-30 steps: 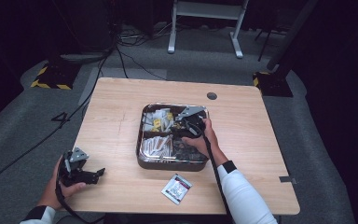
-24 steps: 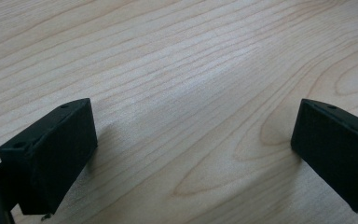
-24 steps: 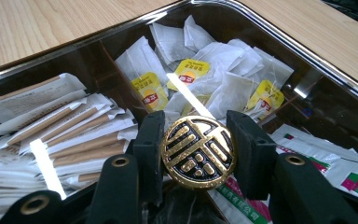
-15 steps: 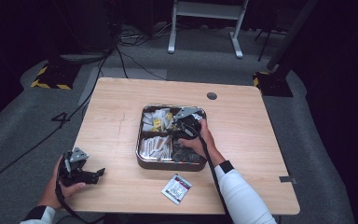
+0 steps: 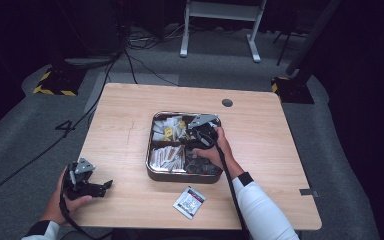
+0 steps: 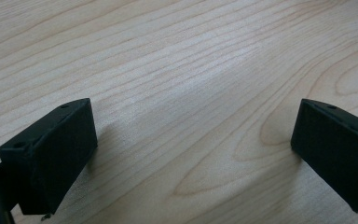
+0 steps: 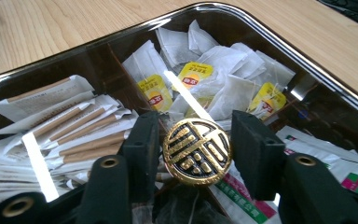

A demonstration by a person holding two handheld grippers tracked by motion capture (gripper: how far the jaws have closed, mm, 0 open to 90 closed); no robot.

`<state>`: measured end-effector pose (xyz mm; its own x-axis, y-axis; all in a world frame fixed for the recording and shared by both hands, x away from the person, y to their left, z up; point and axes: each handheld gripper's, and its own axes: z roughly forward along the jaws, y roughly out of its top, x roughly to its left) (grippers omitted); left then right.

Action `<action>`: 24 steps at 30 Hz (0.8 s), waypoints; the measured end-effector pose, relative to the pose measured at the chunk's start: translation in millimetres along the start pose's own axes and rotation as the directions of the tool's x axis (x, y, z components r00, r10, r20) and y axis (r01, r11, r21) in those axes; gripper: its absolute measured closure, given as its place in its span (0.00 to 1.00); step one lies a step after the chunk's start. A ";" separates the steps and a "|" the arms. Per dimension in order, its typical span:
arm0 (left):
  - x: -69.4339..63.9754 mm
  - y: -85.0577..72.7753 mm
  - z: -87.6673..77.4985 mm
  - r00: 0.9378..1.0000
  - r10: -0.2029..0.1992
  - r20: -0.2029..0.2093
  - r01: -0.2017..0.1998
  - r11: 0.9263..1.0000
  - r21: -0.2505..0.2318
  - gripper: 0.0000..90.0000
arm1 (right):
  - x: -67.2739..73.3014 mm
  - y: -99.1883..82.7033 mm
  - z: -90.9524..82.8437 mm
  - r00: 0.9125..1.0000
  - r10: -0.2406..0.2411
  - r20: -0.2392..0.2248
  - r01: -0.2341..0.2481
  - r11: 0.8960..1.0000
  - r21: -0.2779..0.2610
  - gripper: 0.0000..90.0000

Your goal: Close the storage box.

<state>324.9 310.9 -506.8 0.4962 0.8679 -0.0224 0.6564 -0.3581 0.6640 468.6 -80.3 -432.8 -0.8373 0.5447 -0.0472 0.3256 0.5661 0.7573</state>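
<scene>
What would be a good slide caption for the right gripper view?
Right gripper with jaws around a gold knob at the centre of a divided tray of tea bags and paper sticks.

The pale wooden table [image 5: 130,120] lies bare along its far edge and its whole left half, giving open passage there. The shiny metal divided tray [image 5: 152,172] blocks the middle, its compartments crowded with white tea bags [image 7: 223,70] and paper stick packets [image 7: 74,130], and a round gold knob [image 7: 196,151] rises at its centre. A small printed sachet [image 5: 189,201] lies near the front edge.
</scene>
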 end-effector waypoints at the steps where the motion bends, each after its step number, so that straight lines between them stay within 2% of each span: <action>1: 0.0 0.0 0.0 1.000 0.000 0.000 0.000 1.000 0.000 0.01 | -0.4 -0.2 -0.6 1.000 -0.005 0.002 0.005 1.000 0.002 0.56; 6: -0.1 0.0 0.1 1.000 -0.003 0.001 0.003 1.000 0.000 0.01 | -3.3 -1.9 -4.5 1.000 -0.003 -0.001 0.003 1.000 -0.004 0.42; 9: 0.0 0.0 0.0 1.000 0.000 0.000 0.000 1.000 0.000 0.01 | -3.1 -2.3 -6.3 1.000 -0.008 -0.009 0.008 1.000 0.001 0.38; 11: -0.1 0.0 0.0 1.000 -0.002 0.001 0.002 1.000 0.000 0.00 | -2.6 -2.3 -8.6 1.000 -0.014 -0.025 0.014 1.000 -0.005 0.37; 19: -0.1 0.0 0.0 1.000 -0.002 0.001 0.002 1.000 0.000 0.01 | -3.5 -2.0 -18.3 0.999 -0.035 -0.007 0.035 0.999 -0.004 0.30; 24: 0.0 0.0 0.0 1.000 0.000 0.000 0.000 1.000 0.000 0.01 | -6.3 -3.2 -24.7 0.999 -0.040 -0.018 0.040 0.999 0.000 0.25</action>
<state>324.9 310.9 -506.8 0.4964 0.8678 -0.0225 0.6564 -0.3582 0.6640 461.9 -100.8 -418.8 -0.8575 0.5103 -0.0659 0.2916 0.5874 0.7550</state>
